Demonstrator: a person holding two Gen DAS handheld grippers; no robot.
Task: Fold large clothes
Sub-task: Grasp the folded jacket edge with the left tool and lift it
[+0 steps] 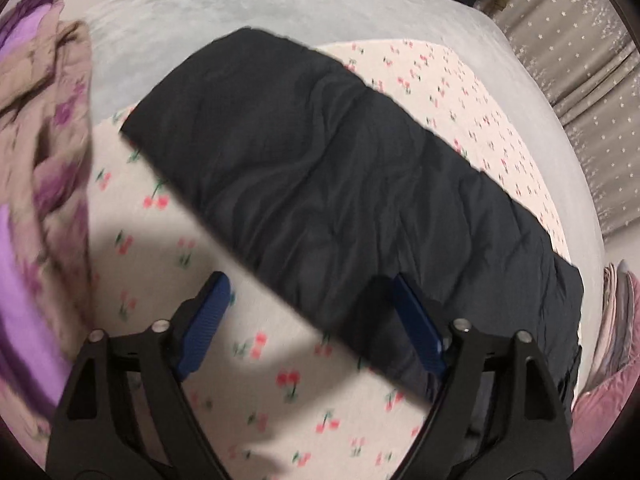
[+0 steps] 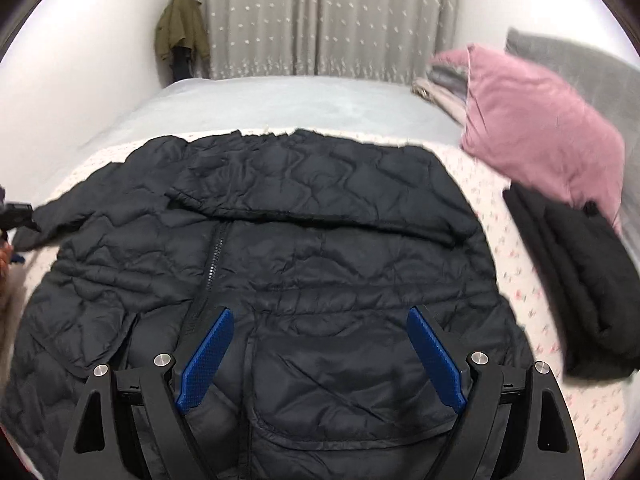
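Observation:
A black quilted jacket (image 2: 304, 264) lies spread on a cherry-print sheet (image 2: 516, 276), zipper up, with a sleeve folded across its upper part. In the left wrist view the jacket (image 1: 328, 168) shows as a long dark band across the sheet (image 1: 168, 216). My right gripper (image 2: 320, 316) is open above the jacket's lower front, holding nothing. My left gripper (image 1: 310, 280) is open and empty, hovering over the jacket's near edge and the sheet beside it. The left gripper (image 2: 14, 216) shows at the far left edge of the right wrist view, by the jacket's outstretched sleeve.
A folded black garment (image 2: 576, 296) lies right of the jacket, below a pink pillow (image 2: 536, 128). A purple floral quilt (image 1: 44, 152) is bunched at the left. A grey bedspread (image 2: 280, 100) lies beyond the sheet, with curtains (image 2: 320, 16) and a hanging green coat (image 2: 182, 28) behind.

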